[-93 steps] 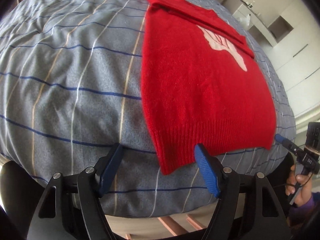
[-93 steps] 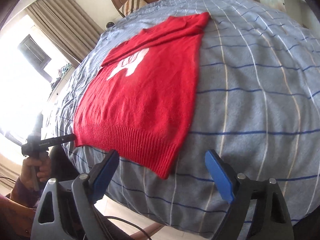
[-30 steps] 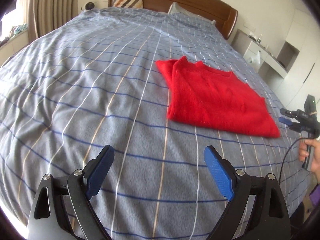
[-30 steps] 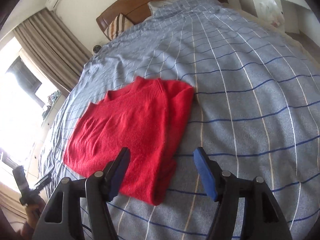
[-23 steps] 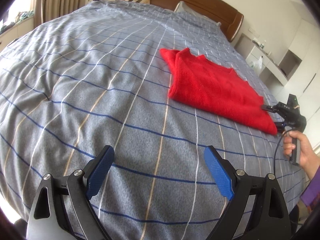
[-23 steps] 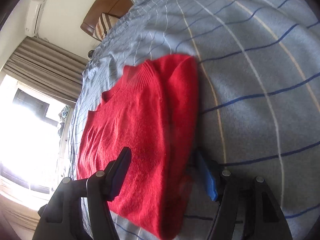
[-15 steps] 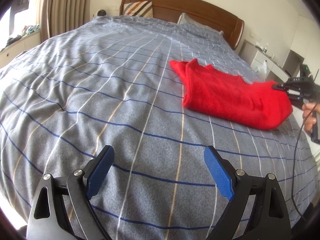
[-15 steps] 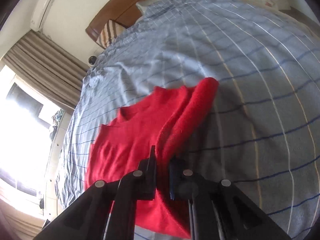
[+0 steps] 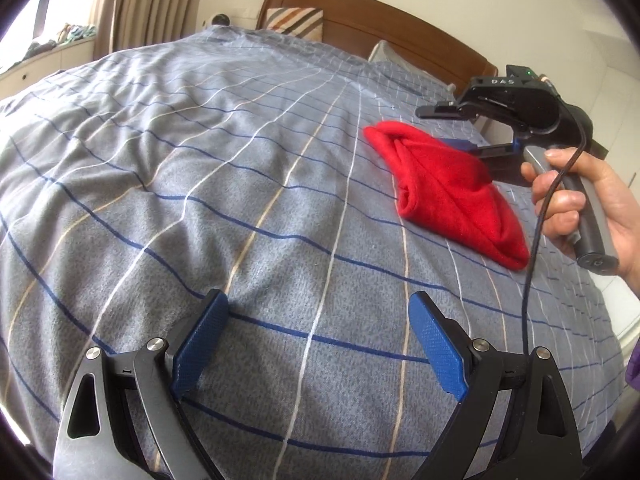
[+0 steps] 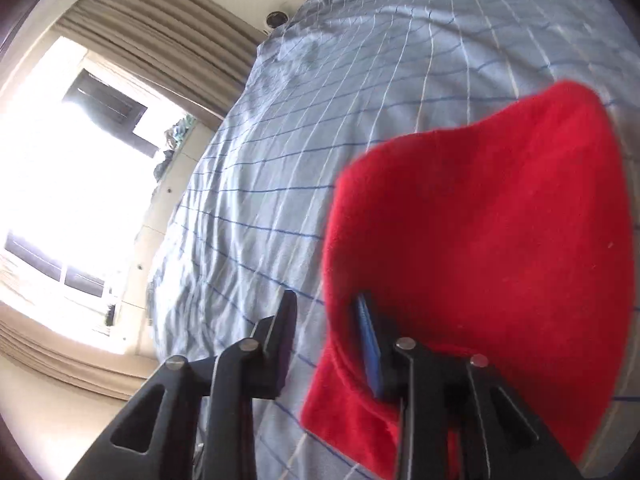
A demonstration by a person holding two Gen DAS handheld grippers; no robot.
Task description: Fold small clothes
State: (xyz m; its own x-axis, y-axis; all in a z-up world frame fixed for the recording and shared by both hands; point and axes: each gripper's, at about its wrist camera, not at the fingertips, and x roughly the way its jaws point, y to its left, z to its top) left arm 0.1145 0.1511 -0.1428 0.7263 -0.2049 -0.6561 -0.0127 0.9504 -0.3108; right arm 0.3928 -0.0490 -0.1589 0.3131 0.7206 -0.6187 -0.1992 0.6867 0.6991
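The red sweater (image 9: 452, 192) is seen folded on the bed (image 9: 240, 184). The left claw (image 9: 316, 344) is held wide, well apart from it. The right claw (image 10: 328, 340) is parted, 1 finger (image 10: 370, 346) tucked under the sweater's edge.

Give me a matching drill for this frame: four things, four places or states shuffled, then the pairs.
1. red sweater
2. left gripper
3. right gripper
4. striped pillow

A. against the headboard
B. open, nothing between its fingers
C. open, one finger tucked into the sweater
D. folded bundle on the bed cover

Pairs: 1-D, 2-B, 3-C, 4-A
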